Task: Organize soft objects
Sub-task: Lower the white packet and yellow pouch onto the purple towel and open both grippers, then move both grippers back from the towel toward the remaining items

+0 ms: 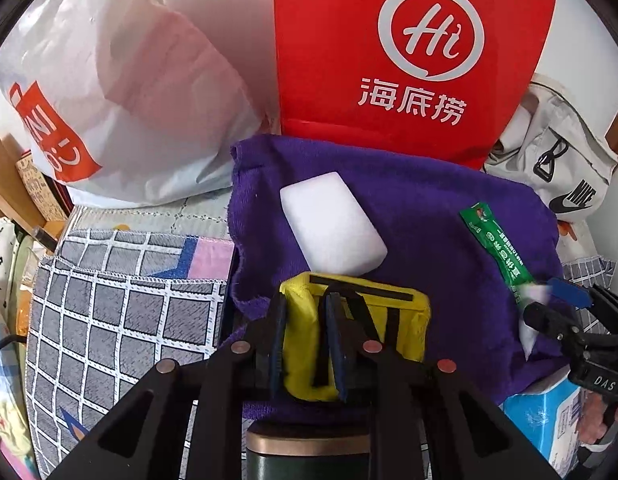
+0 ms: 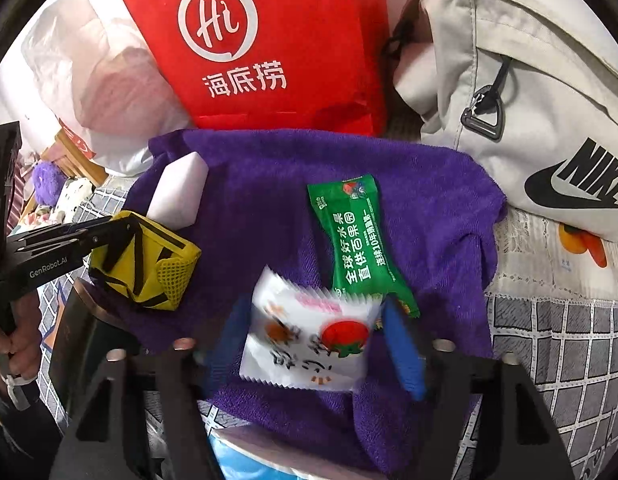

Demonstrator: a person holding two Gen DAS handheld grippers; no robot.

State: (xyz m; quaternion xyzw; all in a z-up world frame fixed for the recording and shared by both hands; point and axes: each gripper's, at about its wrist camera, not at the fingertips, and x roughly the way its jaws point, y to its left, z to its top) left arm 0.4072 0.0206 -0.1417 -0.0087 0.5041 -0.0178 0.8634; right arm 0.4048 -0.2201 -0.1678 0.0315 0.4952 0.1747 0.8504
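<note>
A purple towel [image 1: 421,216] [image 2: 269,172] lies spread in front of the bags. On it lie a white sponge block [image 1: 333,224] [image 2: 179,194], a green snack packet [image 1: 495,242] [image 2: 357,244], a white snack packet [image 2: 309,340] and a yellow pouch with black straps [image 1: 361,320] [image 2: 145,264]. My left gripper [image 1: 305,344] is shut on the yellow pouch's left edge. My right gripper [image 2: 317,340] is open, its blue fingers on either side of the white packet, which looks blurred.
A red paper bag [image 1: 409,52] [image 2: 269,40] and a white plastic bag [image 1: 121,92] stand behind the towel. A grey Nike bag [image 2: 529,92] sits at the right. A grey checked cloth [image 1: 121,320] covers the surface. A blue-white pack [image 1: 549,420] lies under the towel's near edge.
</note>
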